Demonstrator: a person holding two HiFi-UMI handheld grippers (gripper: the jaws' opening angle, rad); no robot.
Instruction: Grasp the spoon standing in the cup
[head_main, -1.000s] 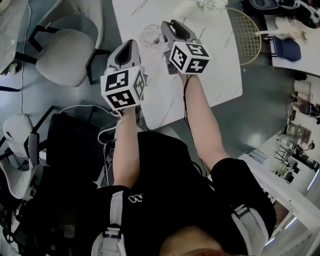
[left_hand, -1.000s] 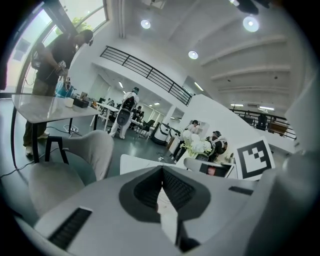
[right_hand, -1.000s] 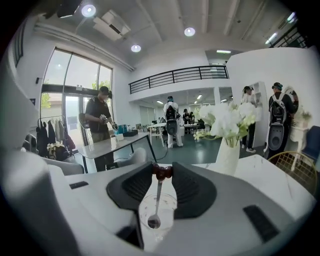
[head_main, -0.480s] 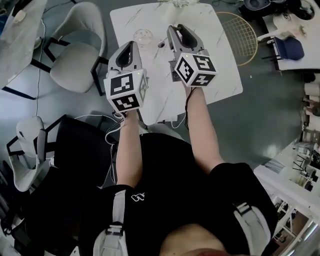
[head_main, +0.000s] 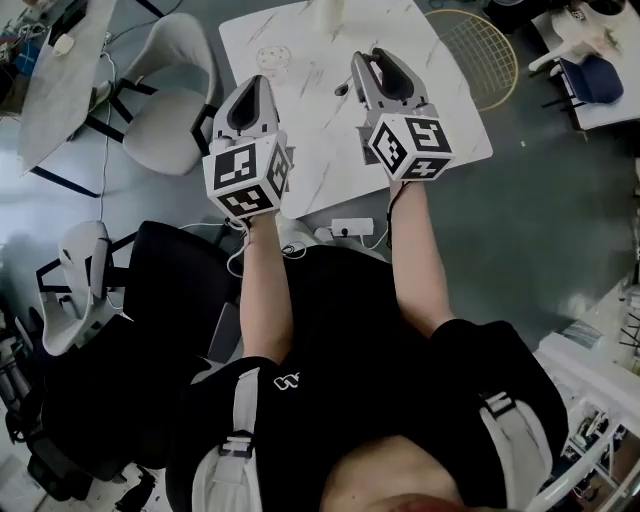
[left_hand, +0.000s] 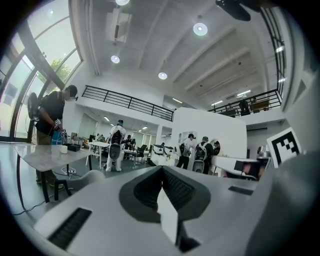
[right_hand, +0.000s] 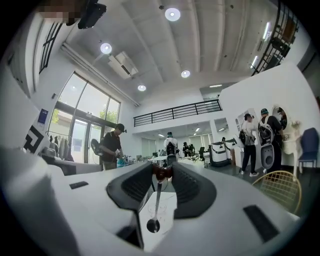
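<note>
A clear glass cup (head_main: 272, 60) stands empty on the white marble table (head_main: 440, 110), near its far left part. My right gripper (head_main: 372, 60) hovers over the table to the right of the cup. It is shut on the spoon (right_hand: 156, 200): the dark red end of the handle is pinched between the tips of the right gripper (right_hand: 161, 172), and the bowl hangs down toward the tabletop. The spoon's bowl (head_main: 343, 90) shows just left of that gripper. My left gripper (head_main: 255, 85) is held above the table's left edge, jaws together, and the left gripper (left_hand: 161, 170) holds nothing.
A grey chair (head_main: 165, 120) stands left of the table and a gold wire chair (head_main: 480, 50) to its right. A power strip (head_main: 350, 228) lies on the floor at the near edge. A second marble table (head_main: 60, 90) is further left. Several people stand in the hall.
The right gripper has drawn away to the right of the cup with the spoon in it, widening the gap. The left gripper has kept its place beside it.
</note>
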